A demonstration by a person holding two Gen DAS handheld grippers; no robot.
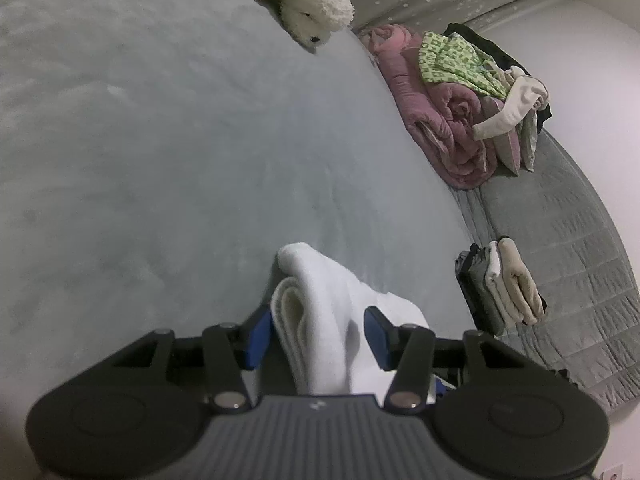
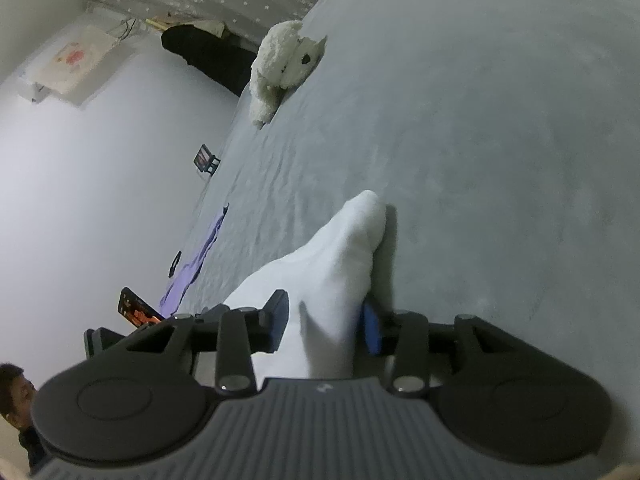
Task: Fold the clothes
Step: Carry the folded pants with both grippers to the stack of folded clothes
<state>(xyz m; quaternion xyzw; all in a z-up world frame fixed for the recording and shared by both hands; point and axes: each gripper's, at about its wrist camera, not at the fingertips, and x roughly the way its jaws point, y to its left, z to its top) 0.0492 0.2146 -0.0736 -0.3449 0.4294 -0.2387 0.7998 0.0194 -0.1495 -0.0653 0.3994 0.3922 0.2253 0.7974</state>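
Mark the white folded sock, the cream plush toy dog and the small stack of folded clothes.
white folded sock (image 1: 320, 280), left wrist view, upper layer.
cream plush toy dog (image 1: 308, 4), left wrist view, head.
stack of folded clothes (image 1: 516, 284), left wrist view, beige top piece.

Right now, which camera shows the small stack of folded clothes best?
The left wrist view. The stack of folded clothes sits in plain sight at the right, on the grey quilted cover, with its beige top piece and darker layers visible. The right wrist view does not show it at all.

The bed (image 1: 160, 140) lies bare ahead; a plush dog (image 1: 308, 0) sits at its far edge, laundry (image 1: 460, 100) piled along the right edge.
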